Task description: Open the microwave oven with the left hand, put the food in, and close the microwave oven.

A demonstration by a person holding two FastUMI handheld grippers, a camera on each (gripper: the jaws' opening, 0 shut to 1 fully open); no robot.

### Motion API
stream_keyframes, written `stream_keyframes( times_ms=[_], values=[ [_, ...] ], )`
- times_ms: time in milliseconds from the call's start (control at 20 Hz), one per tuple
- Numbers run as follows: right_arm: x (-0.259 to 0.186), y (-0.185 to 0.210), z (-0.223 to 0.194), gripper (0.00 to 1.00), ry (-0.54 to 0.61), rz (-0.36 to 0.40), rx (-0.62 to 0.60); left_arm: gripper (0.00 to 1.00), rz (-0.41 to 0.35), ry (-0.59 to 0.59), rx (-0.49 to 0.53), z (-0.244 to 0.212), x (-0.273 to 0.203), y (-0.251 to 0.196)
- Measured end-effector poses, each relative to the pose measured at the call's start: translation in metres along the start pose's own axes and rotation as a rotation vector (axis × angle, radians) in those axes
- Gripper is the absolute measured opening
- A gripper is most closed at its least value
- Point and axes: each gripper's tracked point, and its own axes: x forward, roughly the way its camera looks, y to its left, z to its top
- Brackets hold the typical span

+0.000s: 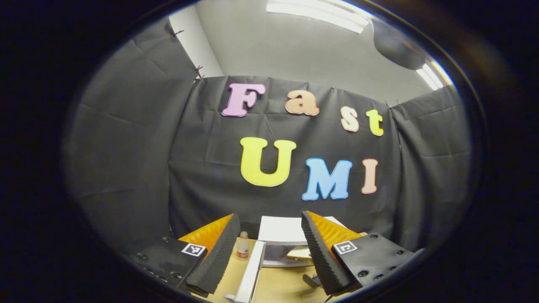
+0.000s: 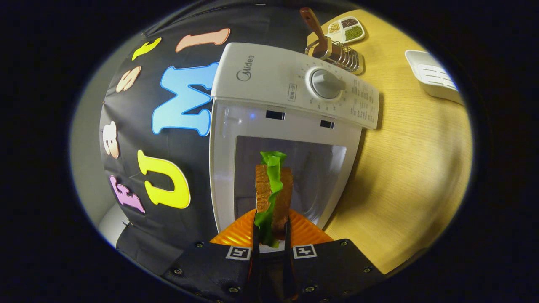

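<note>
At six o'clock in the right gripper view, the right gripper has its jaws closed on the sandwich before the open microwave oven, while the left gripper holds its jaws wide and empty; placing and closing remain.

Microwave: lower body hidden behind the left gripper's fingers.
Small bottle: label too small to be read; contents cannot be told.
Sandwich: lower end covered between the right gripper's fingers.
White tray: possibly a dish rack, cut off at the edge.
</note>
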Motion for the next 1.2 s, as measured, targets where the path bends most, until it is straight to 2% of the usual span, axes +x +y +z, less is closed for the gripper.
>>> stream_keyframes(
  times_ms=[100, 300, 450, 500, 550, 600, 850, 950, 1200],
  values=[
    [0.013, -0.001, -0.001, 0.22, -0.025, -0.005, 0.002, 0.94, 0.019, 0.011, -0.003, -0.004, -0.003, 0.009],
    [0.044, -0.001, 0.000, 0.22, -0.102, -0.002, 0.086, 0.94, 0.053, 0.037, 0.009, -0.010, -0.009, 0.023],
    [0.067, -0.005, -0.001, 0.22, -0.122, -0.013, 0.060, 0.94, 0.080, 0.059, 0.019, -0.013, -0.016, 0.035],
    [0.073, -0.008, 0.000, 0.22, -0.131, -0.024, 0.056, 0.94, 0.089, 0.065, 0.026, -0.014, -0.017, 0.037],
    [0.079, -0.014, -0.001, 0.17, -0.137, -0.042, 0.059, 0.94, 0.095, 0.069, 0.031, -0.015, -0.017, 0.040],
    [0.085, -0.017, 0.000, 0.22, -0.143, -0.057, 0.063, 0.94, 0.099, 0.074, 0.034, -0.016, -0.016, 0.043],
    [0.109, -0.032, 0.000, 0.22, -0.157, -0.116, 0.039, 0.94, 0.111, 0.088, 0.032, -0.017, -0.008, 0.052],
    [0.111, -0.042, 0.000, 0.22, -0.162, -0.166, 0.030, 0.94, 0.107, 0.079, 0.038, -0.013, -0.005, 0.052],
    [0.109, -0.050, -0.010, 0.43, -0.119, -0.249, 0.003, 0.94, 0.083, 0.073, 0.019, -0.017, 0.006, 0.044]
  ],
)
